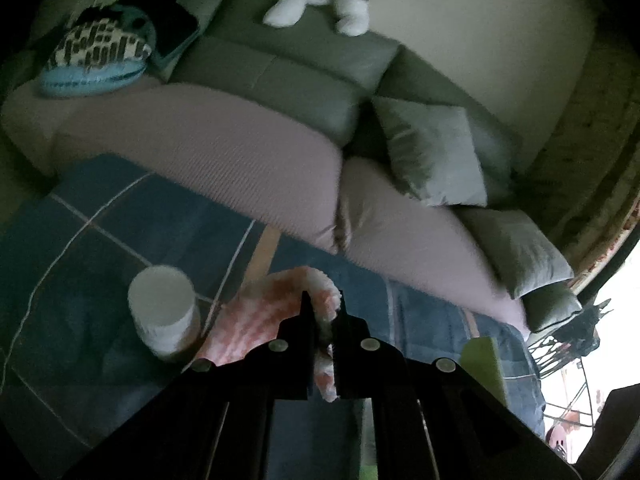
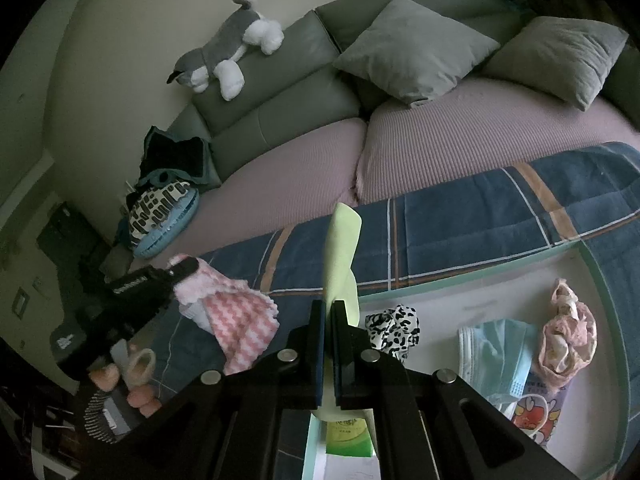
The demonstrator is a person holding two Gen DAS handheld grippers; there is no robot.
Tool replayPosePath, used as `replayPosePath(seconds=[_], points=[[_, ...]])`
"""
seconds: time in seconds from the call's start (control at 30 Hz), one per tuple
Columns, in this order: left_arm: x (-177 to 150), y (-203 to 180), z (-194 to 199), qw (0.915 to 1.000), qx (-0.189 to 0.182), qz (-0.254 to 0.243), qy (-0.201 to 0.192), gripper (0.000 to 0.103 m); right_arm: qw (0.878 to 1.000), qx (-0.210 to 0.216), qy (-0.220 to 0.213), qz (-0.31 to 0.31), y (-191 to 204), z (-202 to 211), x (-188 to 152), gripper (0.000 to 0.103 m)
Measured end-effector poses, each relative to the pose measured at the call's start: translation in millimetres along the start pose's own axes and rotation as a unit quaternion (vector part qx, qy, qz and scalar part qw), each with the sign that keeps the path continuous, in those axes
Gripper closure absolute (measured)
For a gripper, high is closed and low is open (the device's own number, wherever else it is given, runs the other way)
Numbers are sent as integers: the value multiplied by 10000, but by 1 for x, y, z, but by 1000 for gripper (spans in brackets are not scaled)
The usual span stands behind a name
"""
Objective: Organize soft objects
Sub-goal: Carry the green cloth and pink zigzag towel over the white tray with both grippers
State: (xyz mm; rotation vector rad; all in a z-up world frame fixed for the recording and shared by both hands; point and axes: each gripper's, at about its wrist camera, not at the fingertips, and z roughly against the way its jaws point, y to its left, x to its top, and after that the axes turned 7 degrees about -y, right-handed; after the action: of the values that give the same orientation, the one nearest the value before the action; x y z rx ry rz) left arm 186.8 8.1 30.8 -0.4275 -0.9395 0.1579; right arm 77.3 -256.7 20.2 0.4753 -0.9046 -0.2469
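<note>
Only the right wrist view catches the glass table (image 2: 600,280) with face masks (image 2: 496,354) (leopard scrunchie (image 2: 394,330) beside them); the left view shows a white-lidded jar (image 1: 164,312). Left gripper (image 1: 324,312) tilts downward, clamped on the pink-and-white towel (image 1: 256,316); right gripper (image 2: 328,312) pinches a pale green cloth (image 2: 342,248).

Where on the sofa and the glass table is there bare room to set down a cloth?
Free: the pink seat cover between the grey cushions and the blue plaid blanket. Crowded: the glass table, with the face mask, the spotted cloth and the pink bundle.
</note>
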Motion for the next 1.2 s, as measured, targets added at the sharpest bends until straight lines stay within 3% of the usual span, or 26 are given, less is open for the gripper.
replayPosePath(seconds=[0.57,0.93,1.2], points=[[19,-52,61,9922,-975,-430,-651,97,9993,34,-376,-31,2,23,9,100],[18,-100,95,9771,-1785,-842,-798,97,9935,-198,-1116,-51,-9,82,29,100],[4,-140,110,9631,-2298,-1235,-663,97,9841,-754,-1597,-201,-36,130,38,100]])
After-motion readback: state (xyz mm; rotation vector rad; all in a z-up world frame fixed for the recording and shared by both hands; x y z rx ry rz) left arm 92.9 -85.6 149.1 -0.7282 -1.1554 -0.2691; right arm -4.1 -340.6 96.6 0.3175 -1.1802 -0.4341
